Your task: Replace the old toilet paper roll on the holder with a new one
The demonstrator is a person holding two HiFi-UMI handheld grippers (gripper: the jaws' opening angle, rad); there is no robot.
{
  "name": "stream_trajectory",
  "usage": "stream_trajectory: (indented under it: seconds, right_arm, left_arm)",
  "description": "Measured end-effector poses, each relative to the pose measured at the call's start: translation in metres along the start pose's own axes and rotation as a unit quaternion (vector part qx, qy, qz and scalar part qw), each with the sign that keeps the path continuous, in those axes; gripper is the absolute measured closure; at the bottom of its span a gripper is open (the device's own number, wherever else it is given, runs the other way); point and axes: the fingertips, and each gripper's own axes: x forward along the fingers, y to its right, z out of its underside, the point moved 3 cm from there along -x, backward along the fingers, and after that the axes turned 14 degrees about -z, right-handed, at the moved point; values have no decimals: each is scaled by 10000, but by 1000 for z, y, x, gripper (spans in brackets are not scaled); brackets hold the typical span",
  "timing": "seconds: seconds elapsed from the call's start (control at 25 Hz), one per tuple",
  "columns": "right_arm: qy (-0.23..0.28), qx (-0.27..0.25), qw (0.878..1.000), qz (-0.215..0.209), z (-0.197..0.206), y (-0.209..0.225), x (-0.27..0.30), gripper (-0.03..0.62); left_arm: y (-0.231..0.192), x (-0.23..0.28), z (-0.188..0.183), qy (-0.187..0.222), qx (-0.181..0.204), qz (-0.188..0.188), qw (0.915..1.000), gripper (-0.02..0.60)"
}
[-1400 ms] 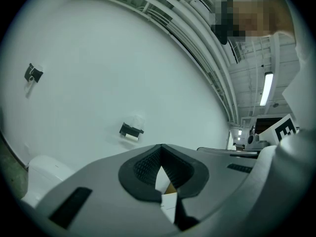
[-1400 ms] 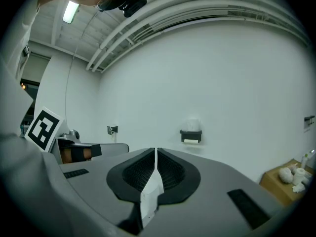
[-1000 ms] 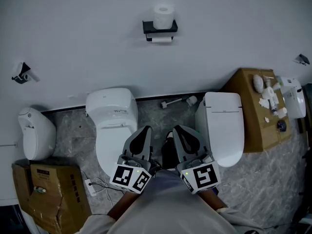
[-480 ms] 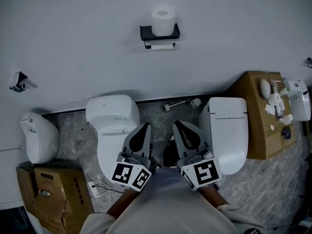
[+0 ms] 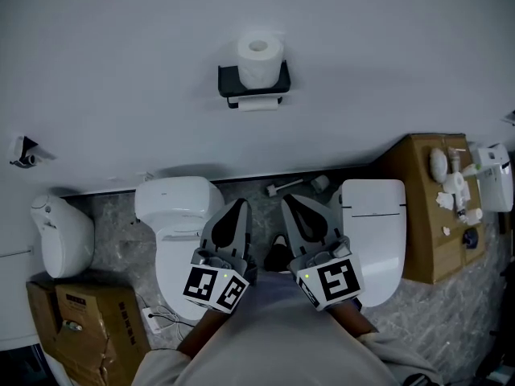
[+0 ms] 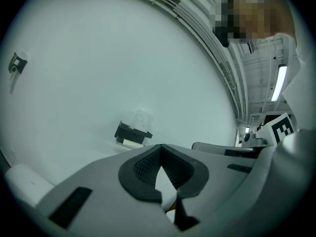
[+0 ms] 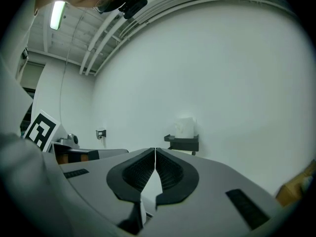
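Both of your grippers are out in front of you, side by side and pointing at the wall (image 5: 121, 55). The left gripper (image 5: 238, 207) has its jaws pressed together with nothing between them. The right gripper (image 5: 288, 201) is the same, jaws closed and empty.

The black holder (image 5: 228, 83) is fixed to the plain white wall, straight ahead of you and well apart from both grippers. A full roll (image 5: 259, 59) of white paper stands upright on its top shelf. A thin roll (image 5: 259, 104) hangs just beneath it.

Below you the floor (image 5: 451, 296) is grey marbled stone, and it meets the wall along a dark strip. A white toilet (image 5: 173, 207) stands against the wall under your left gripper. A second white toilet (image 5: 374, 215) with a squarer lid is under your right. A long-handled brush (image 5: 294, 185) lies flat on the floor between them, at the foot of the wall.

Farther left is a smaller white fixture (image 5: 60, 236), with a cardboard box (image 5: 80, 320) in front of it and a cable (image 5: 161, 316) trailing beside the box. A taller cardboard box (image 5: 422, 207) at the right carries small white bits on its top. A small dark fitting (image 5: 22, 149) sits on the wall at far left. The right gripper view shows pipes and a strip light (image 7: 58, 8) overhead.
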Motion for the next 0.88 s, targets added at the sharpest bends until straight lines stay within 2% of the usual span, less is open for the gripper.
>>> stream_trajectory:
  seconds: [0.44,0.88]
  right_arm:
    - [178,-25,9998,-130,-3,72,12,577]
    - [152,234,9995,-178,8,94,5,577]
  left_arm:
    - [25,70,-1,187,78,-94,9998,577]
    - [36,90,8,77,-1,-162,9998,578]
